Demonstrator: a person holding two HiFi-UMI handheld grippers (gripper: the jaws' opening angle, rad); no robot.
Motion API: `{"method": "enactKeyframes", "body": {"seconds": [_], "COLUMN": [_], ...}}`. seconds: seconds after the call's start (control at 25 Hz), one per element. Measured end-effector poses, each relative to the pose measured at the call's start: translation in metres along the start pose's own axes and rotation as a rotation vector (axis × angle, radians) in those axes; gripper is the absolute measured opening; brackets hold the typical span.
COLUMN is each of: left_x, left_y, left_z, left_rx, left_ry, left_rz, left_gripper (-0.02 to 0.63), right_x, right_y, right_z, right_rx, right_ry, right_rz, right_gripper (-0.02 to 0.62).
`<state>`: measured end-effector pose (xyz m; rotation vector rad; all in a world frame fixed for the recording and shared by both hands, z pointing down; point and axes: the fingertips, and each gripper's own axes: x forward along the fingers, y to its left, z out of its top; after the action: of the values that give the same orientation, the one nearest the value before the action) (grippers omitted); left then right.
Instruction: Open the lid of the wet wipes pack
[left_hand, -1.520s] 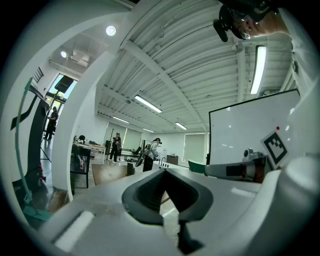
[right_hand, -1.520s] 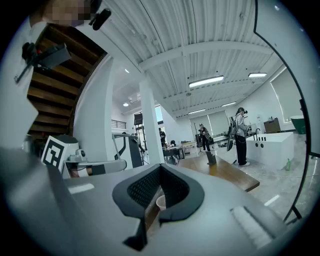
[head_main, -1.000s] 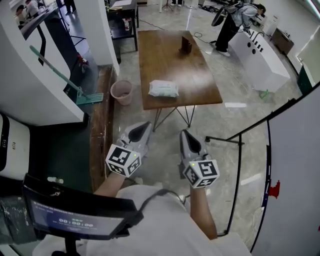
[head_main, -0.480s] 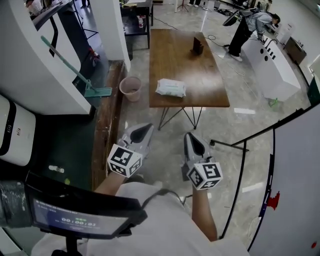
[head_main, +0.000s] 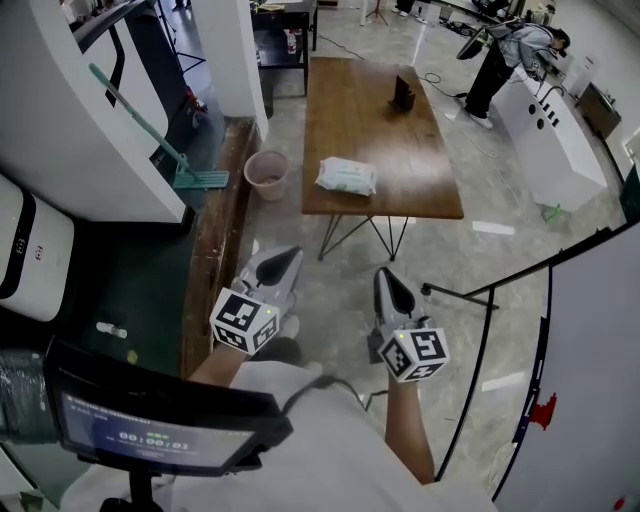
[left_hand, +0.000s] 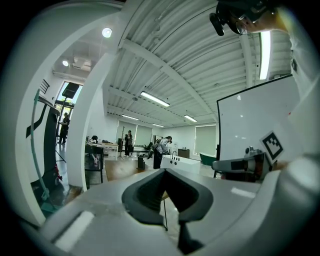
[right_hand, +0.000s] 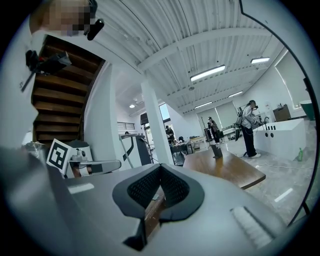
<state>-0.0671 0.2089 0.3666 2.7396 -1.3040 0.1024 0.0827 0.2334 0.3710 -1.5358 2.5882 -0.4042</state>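
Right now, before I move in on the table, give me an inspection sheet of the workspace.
Surface: wooden table, ahead of both grippers.
Job's things: wipes pack lies flat near the table's near edge; its lid is too small to judge.
Clutter: small dark object at the table's far end.
Grippers: left gripper and right gripper both shut, empty, over the floor short of the table.
Cables: dark cable across the person's shirt.
Surroundings: pink bin and mop on the floor left of the table; a person bends over a white counter at far right.
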Motion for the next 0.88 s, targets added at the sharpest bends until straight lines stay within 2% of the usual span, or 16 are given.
{"method": "enactKeyframes", "body": {"seconds": [0.2,0.36,0.56,0.88], "left_x": [0.008,0.037,0.047,0.113], "left_y": [0.013,0.041,0.043,0.102], "left_z": [-0.005,-0.013,-0.009,0.002], "left_rx": [-0.033,-0.041,-0.056,-0.064], "left_ry": [-0.020,-0.016,-0.017,0.013], "left_rz": [0.003,-0.011,-0.016,-0.081], "left_gripper": [0.006,0.006,0.006,0.007], "right_x": [0.009,0.042,0.045,0.127], "right_y": [-0.006,-0.022,-0.032,-0.054], "right_z": [-0.002,-0.007,-0.001,0.012], "right_rx": [-0.003,-0.017,-0.019,-0.019], "right_ry": [0.004,0.020,0.028,0.058], "right_rz": [-0.013,-0.030,-0.045,-0.064], "right_gripper": [0.008,0.008,0.008,0.008]}}
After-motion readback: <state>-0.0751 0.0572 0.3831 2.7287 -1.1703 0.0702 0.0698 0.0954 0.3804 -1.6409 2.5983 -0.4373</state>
